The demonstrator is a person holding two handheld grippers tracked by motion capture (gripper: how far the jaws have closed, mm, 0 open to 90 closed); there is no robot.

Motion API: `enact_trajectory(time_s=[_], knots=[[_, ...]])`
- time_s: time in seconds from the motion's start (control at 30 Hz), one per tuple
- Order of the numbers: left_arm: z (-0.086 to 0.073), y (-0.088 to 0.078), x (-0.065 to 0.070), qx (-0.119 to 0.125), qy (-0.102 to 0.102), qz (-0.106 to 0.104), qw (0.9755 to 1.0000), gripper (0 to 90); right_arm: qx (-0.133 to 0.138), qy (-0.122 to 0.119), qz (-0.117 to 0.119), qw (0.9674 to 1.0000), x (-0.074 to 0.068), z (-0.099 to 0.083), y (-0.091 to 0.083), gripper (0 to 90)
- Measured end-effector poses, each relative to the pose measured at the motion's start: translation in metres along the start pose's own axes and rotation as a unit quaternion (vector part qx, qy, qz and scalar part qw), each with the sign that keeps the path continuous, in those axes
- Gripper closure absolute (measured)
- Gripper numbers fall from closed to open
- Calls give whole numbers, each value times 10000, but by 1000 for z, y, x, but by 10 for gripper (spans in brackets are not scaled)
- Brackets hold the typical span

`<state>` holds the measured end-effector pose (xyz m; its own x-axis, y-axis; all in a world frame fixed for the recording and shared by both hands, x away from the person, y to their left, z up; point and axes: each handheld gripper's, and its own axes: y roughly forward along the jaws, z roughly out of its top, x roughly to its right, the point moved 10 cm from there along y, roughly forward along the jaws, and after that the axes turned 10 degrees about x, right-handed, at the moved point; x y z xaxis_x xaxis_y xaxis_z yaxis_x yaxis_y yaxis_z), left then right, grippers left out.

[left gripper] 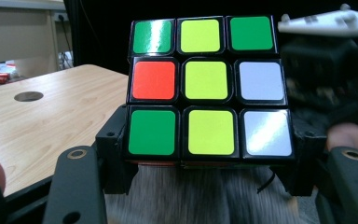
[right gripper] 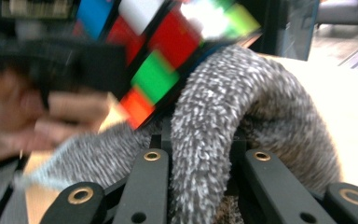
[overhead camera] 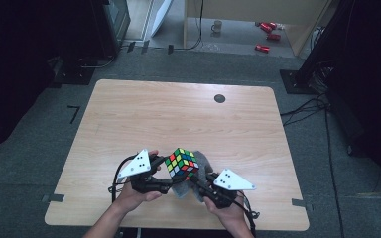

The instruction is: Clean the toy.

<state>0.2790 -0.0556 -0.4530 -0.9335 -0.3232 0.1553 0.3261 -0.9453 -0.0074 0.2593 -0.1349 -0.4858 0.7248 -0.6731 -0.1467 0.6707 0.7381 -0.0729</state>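
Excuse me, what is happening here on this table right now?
A person holds a gripper in each hand over the near edge of a wooden table. The left gripper clamps a scrambled colour cube by its lower layer and holds it up. The right gripper is shut on a fluffy grey cloth, which lies against the underside of the cube. It looks like the cube is being wiped.
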Motion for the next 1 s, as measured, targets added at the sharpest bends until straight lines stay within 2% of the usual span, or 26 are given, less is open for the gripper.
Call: enact_trajectory(time_s=[0.07, 0.1, 0.17, 0.23, 0.3, 0.4, 0.5, 0.57, 0.73, 0.8, 0.9, 1.0], knots=[[0, -1, -2, -6, 9, 17, 10000, 352, -132, -212, 67, 9997, -7, -6, 4, 781], [0, -2, -3, 12, -26, 21, 10000, 353, -139, -231, 39, 9996, -7, -5, 4, 781], [-1, -2, -3, 2, -23, 25, 10000, 352, -49, -163, -50, 9998, -1, 1, 2, 782], [-3, 0, -1, -34, -4, -11, 10000, 352, 157, 39, -166, 9997, 8, 9, -3, 782], [-3, 2, 2, -55, 0, -20, 10000, 352, 219, 62, -219, 9995, 13, 12, -6, 782], [-1, 2, 2, -11, -79, -45, 10000, 352, 30, 7, -71, 10000, 4, 2, -3, 781], [-1, 0, 0, 12, -133, -24, 9999, 352, -208, -331, 97, 9992, -10, -9, 4, 775], [1, -1, -1, 57, -165, -27, 9998, 352, -162, -364, 75, 9992, -9, -6, 3, 777], [-2, 0, -2, -17, -149, -21, 9999, 352, 178, -193, -133, 9996, 7, 10, -7, 777], [-3, -1, -3, -20, -147, -11, 9999, 352, 77, -258, -76, 9996, 3, 5, -5, 778], [-2, -3, -5, -19, -158, 17, 9999, 352, -133, -441, 116, 9989, -9, -7, 1, 773], [0, -5, -6, 24, -185, 21, 9998, 352, -122, -523, 89, 9985, -10, -5, 3, 773]])
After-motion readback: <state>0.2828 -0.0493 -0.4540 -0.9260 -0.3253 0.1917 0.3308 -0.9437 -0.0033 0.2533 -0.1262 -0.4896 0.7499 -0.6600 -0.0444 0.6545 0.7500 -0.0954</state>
